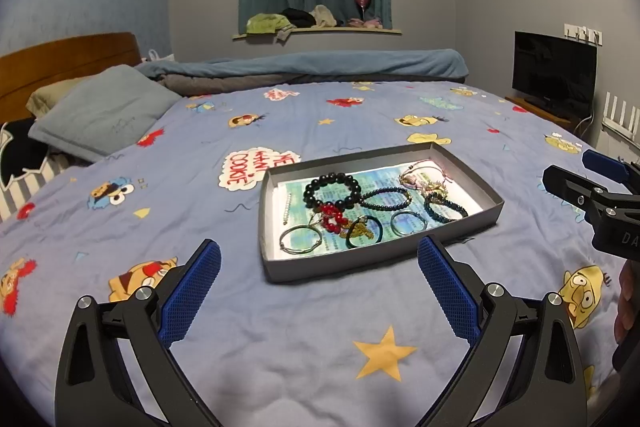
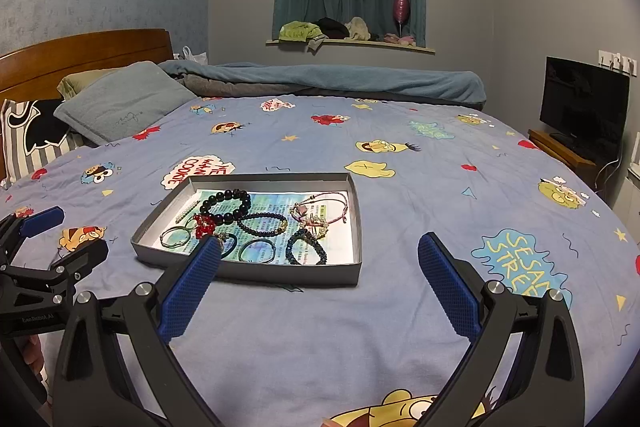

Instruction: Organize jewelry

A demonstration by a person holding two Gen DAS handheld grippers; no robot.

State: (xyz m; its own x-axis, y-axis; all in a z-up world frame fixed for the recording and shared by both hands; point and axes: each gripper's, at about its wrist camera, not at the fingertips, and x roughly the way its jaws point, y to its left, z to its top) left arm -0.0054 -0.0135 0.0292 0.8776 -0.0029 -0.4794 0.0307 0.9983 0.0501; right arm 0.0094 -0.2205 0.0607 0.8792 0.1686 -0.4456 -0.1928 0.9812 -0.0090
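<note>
A shallow grey box tray (image 1: 376,259) (image 2: 256,273) lies on the bed and holds several pieces of jewelry: a large black bead bracelet (image 1: 332,191) (image 2: 228,205), a red bead piece (image 1: 331,217) (image 2: 205,223), thin metal bangles (image 1: 408,223) (image 2: 258,251), dark bead bracelets (image 1: 386,198) (image 2: 306,247) and pink cord pieces (image 1: 420,179) (image 2: 320,209). My left gripper (image 1: 320,279) is open and empty, just in front of the tray. My right gripper (image 2: 320,279) is open and empty, in front of the tray's right end. Each gripper shows in the other's view (image 1: 592,195) (image 2: 44,247).
The bed has a blue cartoon-print cover (image 1: 280,339) (image 2: 420,187). Pillows (image 1: 100,111) and a wooden headboard (image 2: 80,55) lie at the left, a rolled blue blanket (image 1: 320,67) at the far side. A TV (image 2: 584,107) stands at the right.
</note>
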